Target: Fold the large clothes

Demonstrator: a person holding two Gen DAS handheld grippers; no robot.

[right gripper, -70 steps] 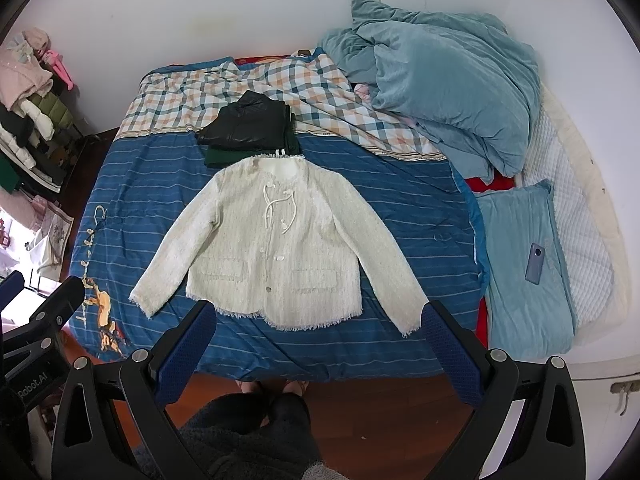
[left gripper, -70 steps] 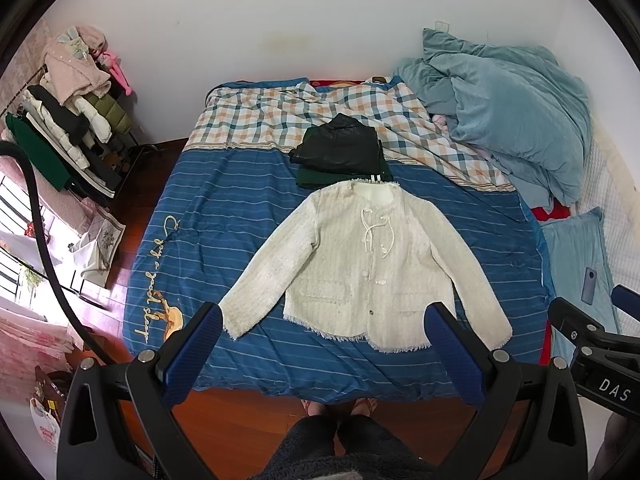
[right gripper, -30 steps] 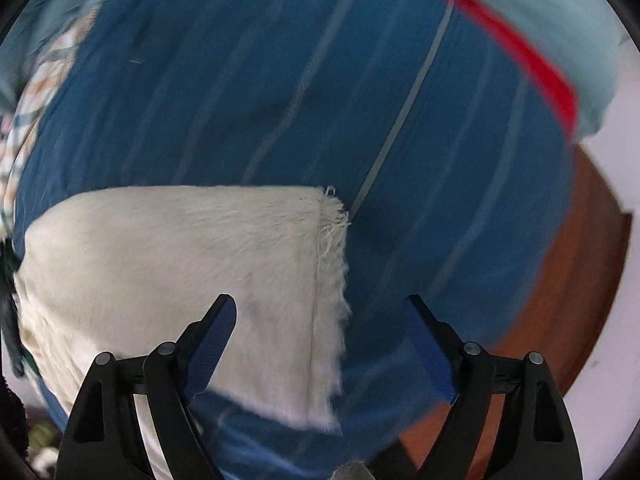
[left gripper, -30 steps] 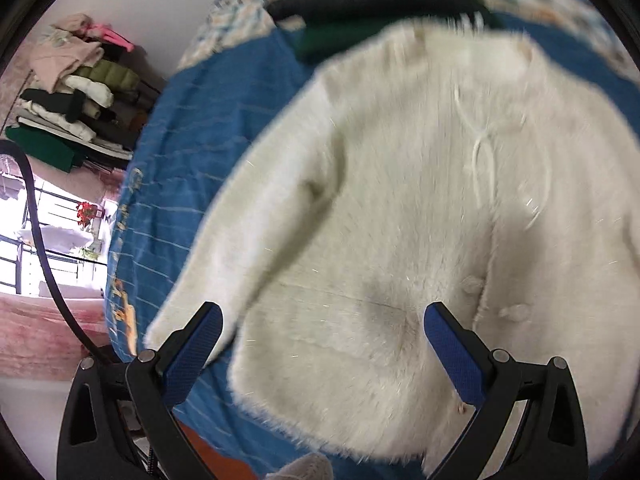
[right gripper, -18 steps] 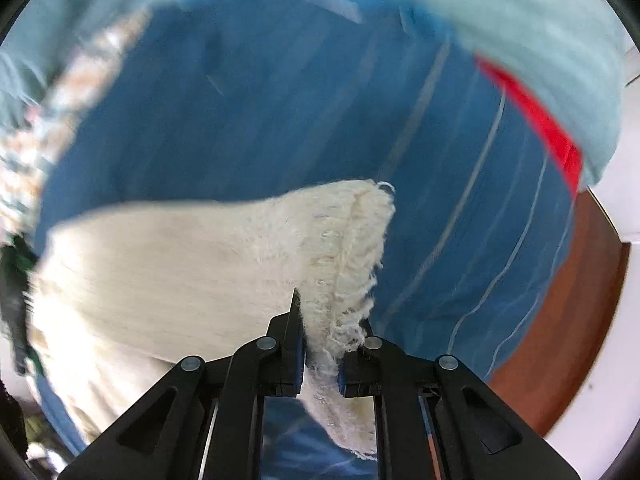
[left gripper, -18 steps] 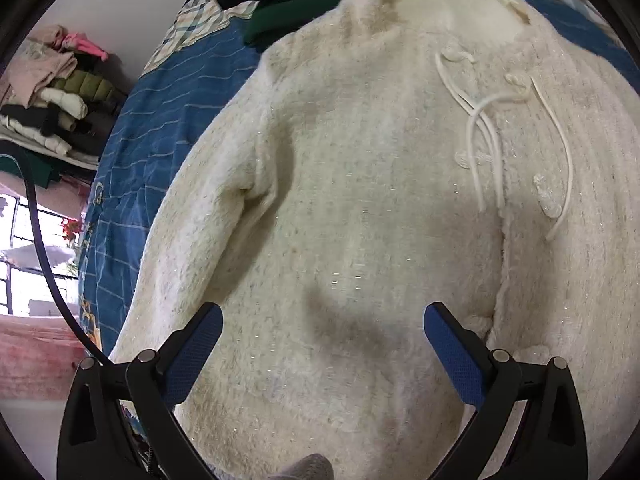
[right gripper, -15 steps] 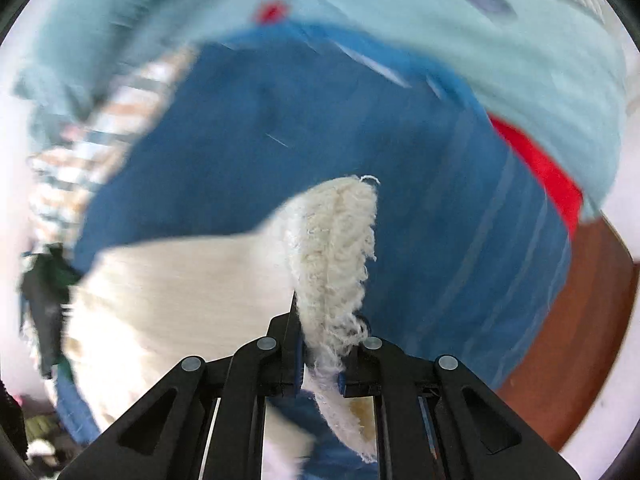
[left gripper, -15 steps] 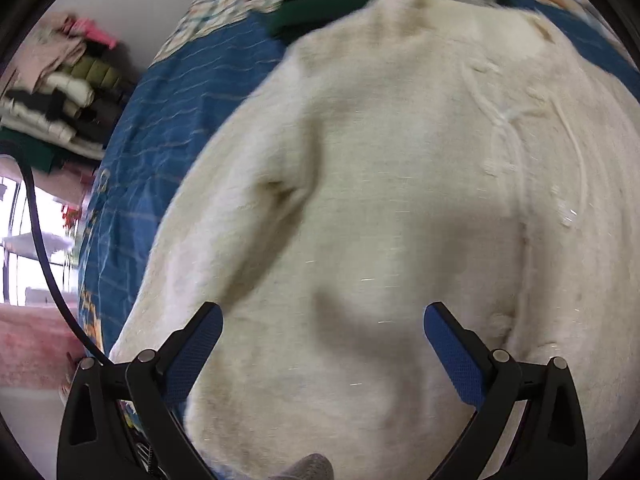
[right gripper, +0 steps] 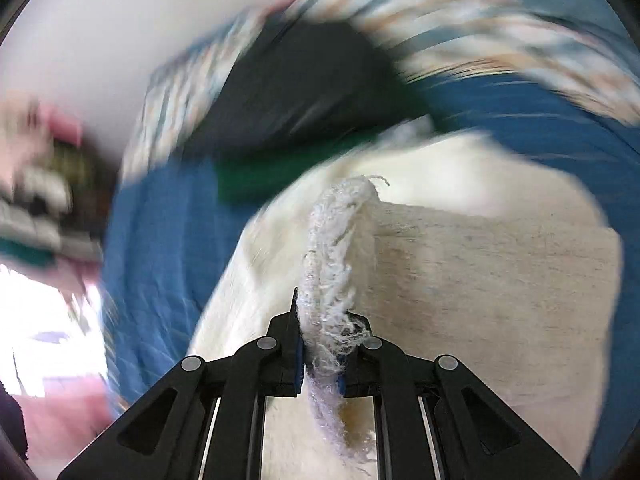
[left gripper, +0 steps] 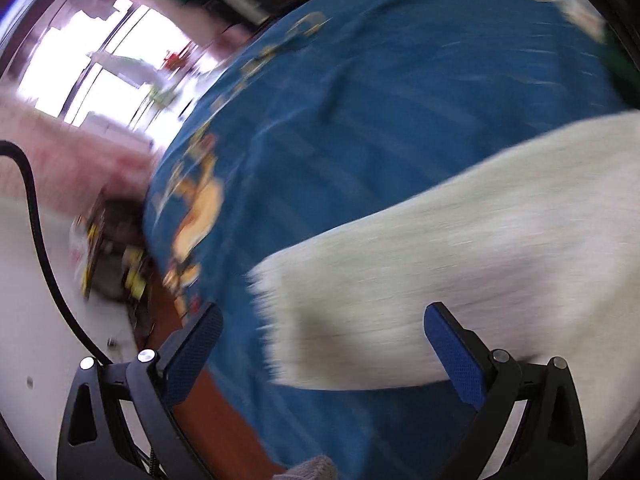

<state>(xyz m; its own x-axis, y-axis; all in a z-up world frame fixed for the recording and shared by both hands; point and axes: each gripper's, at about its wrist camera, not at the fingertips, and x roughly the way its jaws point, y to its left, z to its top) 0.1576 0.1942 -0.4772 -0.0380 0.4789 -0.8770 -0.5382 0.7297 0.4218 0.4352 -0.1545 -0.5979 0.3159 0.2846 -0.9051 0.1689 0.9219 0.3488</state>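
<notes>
1. Right gripper (right gripper: 320, 354): jaws clamped on the frayed cuff (right gripper: 334, 248) of the cream jacket (right gripper: 492, 280); the cuff stands up between them, over the jacket body.
2. Left gripper (left gripper: 324, 344): jaws spread wide, gripping nothing, poised above the jacket's other sleeve end (left gripper: 360, 300).
3. The jacket lies on the blue striped bedspread (left gripper: 380, 120) of the bed.
4. A dark folded garment (right gripper: 304, 92) on a green one (right gripper: 280, 172) sits beyond the jacket's collar.
5. Both views are motion-blurred; fine detail is unreadable.
</notes>
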